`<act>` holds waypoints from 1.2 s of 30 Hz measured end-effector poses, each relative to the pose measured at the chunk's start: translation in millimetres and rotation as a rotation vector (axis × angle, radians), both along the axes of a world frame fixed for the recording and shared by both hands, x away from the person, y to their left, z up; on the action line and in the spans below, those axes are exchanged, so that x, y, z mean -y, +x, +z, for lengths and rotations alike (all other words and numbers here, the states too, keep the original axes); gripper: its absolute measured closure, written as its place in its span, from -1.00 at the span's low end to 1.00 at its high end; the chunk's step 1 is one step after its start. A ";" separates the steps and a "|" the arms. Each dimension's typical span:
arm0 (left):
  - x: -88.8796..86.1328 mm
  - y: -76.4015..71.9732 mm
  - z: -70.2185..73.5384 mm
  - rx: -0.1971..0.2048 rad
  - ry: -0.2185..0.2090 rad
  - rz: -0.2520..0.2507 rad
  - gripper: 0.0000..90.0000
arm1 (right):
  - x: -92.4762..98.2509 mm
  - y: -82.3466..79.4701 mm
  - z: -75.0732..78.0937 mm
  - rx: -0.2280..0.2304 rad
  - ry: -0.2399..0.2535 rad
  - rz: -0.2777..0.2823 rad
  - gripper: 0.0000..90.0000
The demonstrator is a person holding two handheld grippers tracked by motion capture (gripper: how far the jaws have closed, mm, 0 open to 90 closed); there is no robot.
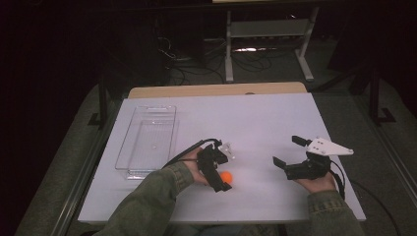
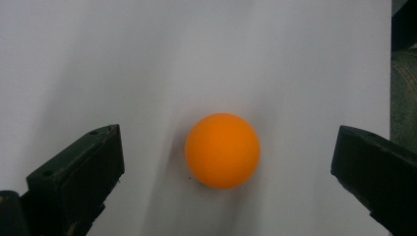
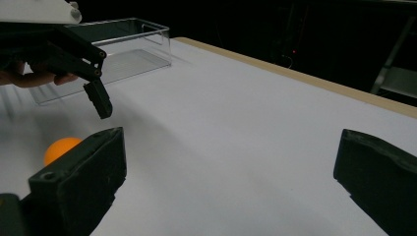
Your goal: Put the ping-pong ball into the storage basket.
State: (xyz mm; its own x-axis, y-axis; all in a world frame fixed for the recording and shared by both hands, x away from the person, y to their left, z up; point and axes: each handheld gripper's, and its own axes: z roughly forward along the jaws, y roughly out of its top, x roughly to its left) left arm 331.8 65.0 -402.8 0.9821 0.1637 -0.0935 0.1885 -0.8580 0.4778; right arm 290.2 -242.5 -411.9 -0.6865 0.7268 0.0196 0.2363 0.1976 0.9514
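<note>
Dark room; white table [image 1: 275, 123] lit from above, clear plastic bin [image 1: 147, 140] near its left edge. Orange ball [image 2: 223, 150] lies on the table toward the near edge, left of centre. Left gripper [image 1: 220, 173] points down over it, jaws wide apart, ball centred between them, untouched. Right gripper [image 1: 286, 153] is well apart to the right, jaws apart, empty. Left hand is nearer; judged next: close on ball.

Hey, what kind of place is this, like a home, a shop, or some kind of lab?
Probably a lab or test room rather than a home. A plain white table holds little besides an orange ball and a clear plastic bin, and cables run across the dark floor near a metal stand.
</note>
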 end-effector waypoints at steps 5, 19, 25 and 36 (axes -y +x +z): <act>3.8 0.4 -3.1 -0.002 0.013 -0.008 -1.00 | 0.2 0.1 0.1 0.003 0.001 0.001 -1.00; 7.8 1.3 -13.4 -0.014 0.064 -0.028 -1.00 | 0.0 0.1 0.0 0.000 0.003 0.007 -1.00; 9.4 0.4 -16.3 -0.010 0.082 -0.043 -1.00 | 0.3 0.0 0.3 0.004 0.004 0.006 -1.00; 8.1 3.0 -17.5 -0.004 0.100 -0.022 -0.57 | 0.2 0.0 0.3 0.001 0.005 0.010 -1.00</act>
State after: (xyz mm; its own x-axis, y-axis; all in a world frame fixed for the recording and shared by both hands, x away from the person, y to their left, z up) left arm 334.8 56.9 -420.3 0.9852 0.1507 -0.0817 0.1707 -0.9054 0.3887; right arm 290.2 -242.7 -411.7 -0.6936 0.7200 0.0227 0.2335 0.1948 0.9526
